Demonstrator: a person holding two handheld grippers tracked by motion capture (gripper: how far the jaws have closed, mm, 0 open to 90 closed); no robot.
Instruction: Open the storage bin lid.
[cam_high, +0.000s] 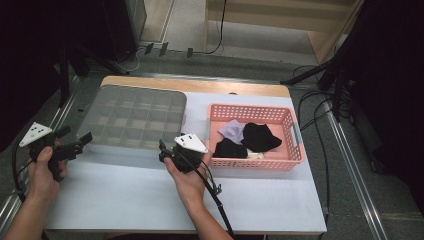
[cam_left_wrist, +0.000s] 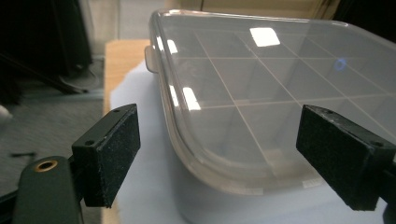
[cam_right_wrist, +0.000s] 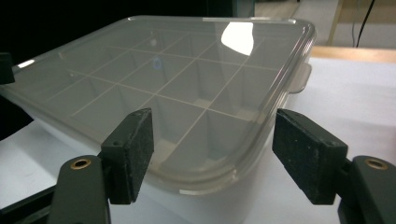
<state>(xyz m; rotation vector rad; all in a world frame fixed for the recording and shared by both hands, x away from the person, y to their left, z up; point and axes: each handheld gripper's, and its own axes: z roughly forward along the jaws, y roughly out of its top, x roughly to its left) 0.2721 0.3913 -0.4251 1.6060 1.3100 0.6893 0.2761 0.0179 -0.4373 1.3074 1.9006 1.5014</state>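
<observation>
A clear plastic compartment box (cam_high: 132, 117) with a shut lid sits on the white table. My left gripper (cam_high: 82, 141) is open at the box's near left corner (cam_left_wrist: 224, 154), its jaws spread to either side of that corner. My right gripper (cam_high: 163, 152) is open at the near right corner (cam_right_wrist: 210, 158), jaws likewise straddling the corner. The pads (cam_right_wrist: 135, 154) do not touch the lid. The compartments look empty through the lid.
A pink basket (cam_high: 295, 135) with black and lavender cloth pieces (cam_high: 260, 136) stands right of the box. A side latch tab (cam_right_wrist: 301, 77) sticks out from the box. Cables run along the floor at the right.
</observation>
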